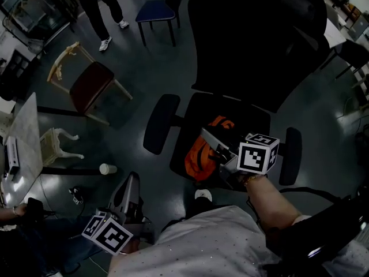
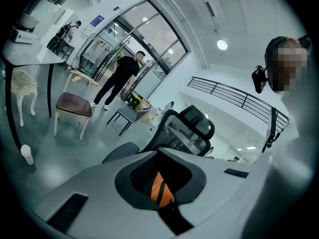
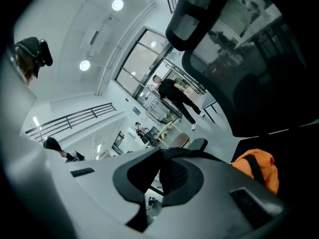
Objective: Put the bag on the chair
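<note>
An orange bag (image 1: 202,154) with black straps lies on the seat of a black office chair (image 1: 242,45). My right gripper (image 1: 207,136) is over the bag's right side, shut on a black strap (image 3: 199,154) that runs from between its jaws to the bag (image 3: 256,166). In the right gripper view the chair's backrest (image 3: 259,83) towers close on the right. My left gripper (image 1: 132,179) hangs low at the left, well off the chair, shut with nothing in it. In the left gripper view the left gripper (image 2: 162,180) points at the chair (image 2: 192,128), and the bag (image 2: 160,188) shows past its tips.
On the floor to the left stand a wooden chair with a maroon seat (image 1: 92,85) and a white stool (image 1: 55,146). A paper cup (image 1: 106,168) sits beside the stool. A blue chair (image 1: 155,10) and a standing person (image 1: 104,10) are at the back. A white table (image 1: 23,137) is at the far left.
</note>
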